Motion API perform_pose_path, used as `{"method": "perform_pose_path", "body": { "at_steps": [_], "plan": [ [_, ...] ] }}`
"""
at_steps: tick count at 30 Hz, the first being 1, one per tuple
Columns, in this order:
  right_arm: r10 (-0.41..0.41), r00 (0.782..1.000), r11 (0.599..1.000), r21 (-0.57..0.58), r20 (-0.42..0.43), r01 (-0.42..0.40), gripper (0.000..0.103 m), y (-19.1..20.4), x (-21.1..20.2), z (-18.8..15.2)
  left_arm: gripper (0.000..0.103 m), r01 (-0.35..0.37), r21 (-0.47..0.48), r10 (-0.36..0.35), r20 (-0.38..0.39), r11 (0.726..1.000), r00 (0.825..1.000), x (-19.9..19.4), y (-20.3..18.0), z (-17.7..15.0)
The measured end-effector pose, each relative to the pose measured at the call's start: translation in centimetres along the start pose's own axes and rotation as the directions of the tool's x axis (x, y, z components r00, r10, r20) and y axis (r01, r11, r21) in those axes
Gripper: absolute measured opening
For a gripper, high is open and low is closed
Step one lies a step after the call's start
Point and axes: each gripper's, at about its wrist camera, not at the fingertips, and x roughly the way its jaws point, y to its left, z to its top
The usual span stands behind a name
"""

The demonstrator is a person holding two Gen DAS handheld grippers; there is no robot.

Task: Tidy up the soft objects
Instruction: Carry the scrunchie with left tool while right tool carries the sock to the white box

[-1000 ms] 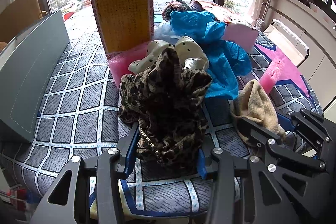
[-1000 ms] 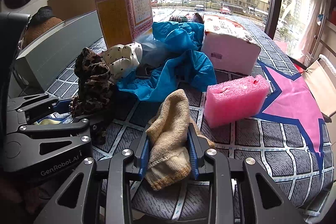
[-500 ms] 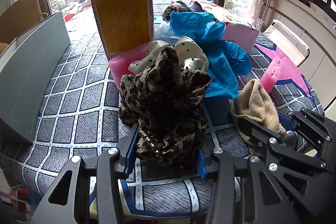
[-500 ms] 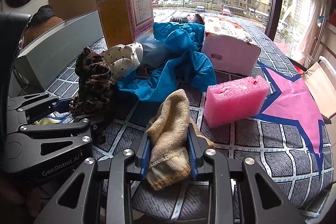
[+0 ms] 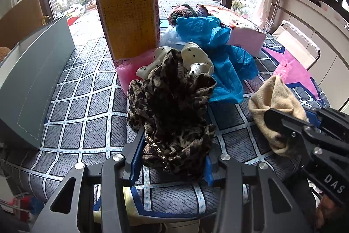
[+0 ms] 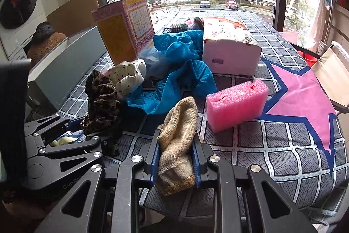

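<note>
Your left hand-held gripper [image 5: 172, 164] is clamped on the leopard-print cloth [image 5: 174, 110], its blue pads pressing both sides of the bundle, which stands bunched up on the desk [image 5: 80, 106] near the near edge. Your right hand-held gripper [image 6: 175, 158] is closing on the beige knitted sock [image 6: 177, 137]; the sock sits between the pads, squeezed at its lower part, with its toe end rising free above them.

Just behind the leopard-print cloth lies a cream polka-dot fabric piece [image 5: 194, 58], touching it. Beyond that, a crumpled blue plastic sheet [image 6: 185, 71] spreads toward the middle of the desk. A pink foam block [image 6: 236, 102] lies just to the right of the sock, apart from it. Farther back, a tall pink-and-yellow box [image 5: 128, 21] stands upright, and a white-and-pink package [image 6: 231, 51] lies behind the foam. A grey bin [image 5: 32, 84] stands along the left edge.
</note>
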Motion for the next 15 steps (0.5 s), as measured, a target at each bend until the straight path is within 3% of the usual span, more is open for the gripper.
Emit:
{"method": "perform_pose_path", "body": {
  "at_steps": [3,10,15],
  "plan": [
    [0.008,0.999,1.0,0.01,0.042,-0.008,0.026,-0.7,-2.0,1.4,0.048,-0.001,0.029,0.001,0.023,1.0,1.0,-0.9,-0.7,0.9],
    [0.045,0.997,0.986,0.157,0.067,-0.055,0.026,-4.2,-3.8,4.5,0.048,0.082,0.123,-0.093,0.087,0.989,0.992,-3.8,-3.9,4.0],
    [0.015,0.995,0.978,0.206,0.103,-0.036,0.026,-6.0,-4.9,6.4,0.048,0.132,0.136,-0.142,0.07,0.982,0.987,-3.2,-5.0,7.5]
  ]
}}
